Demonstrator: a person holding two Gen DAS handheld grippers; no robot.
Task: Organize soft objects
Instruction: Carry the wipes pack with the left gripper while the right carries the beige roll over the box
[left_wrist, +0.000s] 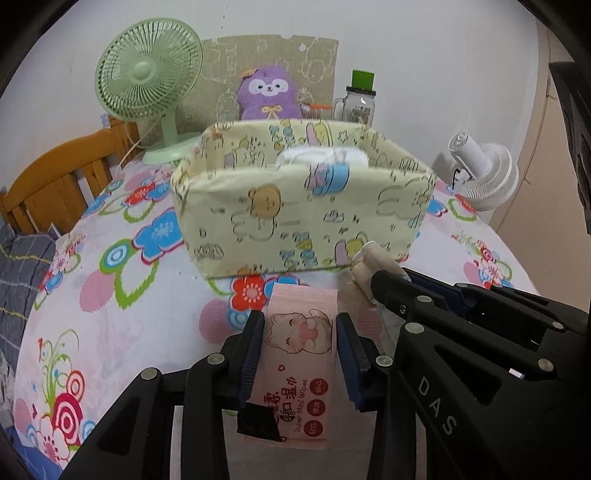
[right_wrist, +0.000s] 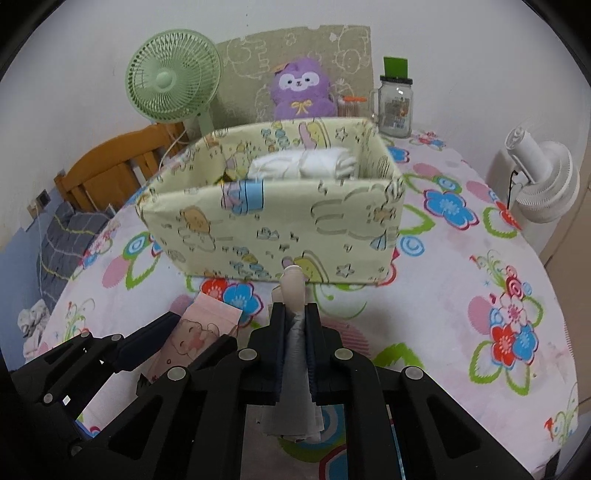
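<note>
**Both grippers loaded, parked just short of the fabric bin**

Closest to the lens in the left wrist view is the left gripper (left_wrist: 300, 354), angled down toward the surface (left_wrist: 110, 295), its fingers (left_wrist: 253, 354) clamped on a pink pack of wet wipes (left_wrist: 299, 369) with a cartoon cat printed on it. The pack's near end runs under a scrap of black tape and is partly hidden by the gripper's frame.

The right gripper (right_wrist: 295, 347) sits just to the right of it, also tilted downward, fingers squeezed nearly together on a thin rolled-up soft thing (right_wrist: 294, 343), beige at the tip and grey between the pads. What it actually is stays hard to tell; its tail end hangs below the fingers and gets lost among the black frame parts.

Both grippers are lined up side by side, pointing at the yellow fabric bin (right_wrist: 273, 229) with cartoon prints, which stands on the flowery tablecloth just beyond the two held things. Some folded white cloth (right_wrist: 303, 166) already lies inside the bin, though the front wall hides most of it.

Behind the bin a purple plush toy (left_wrist: 267, 94) is cut off below by the bin's rim, with a green fan (left_wrist: 147, 74) on its left and a glass jar (right_wrist: 395, 107) on its right. A white fan (right_wrist: 543, 181) sits at the right edge.
</note>
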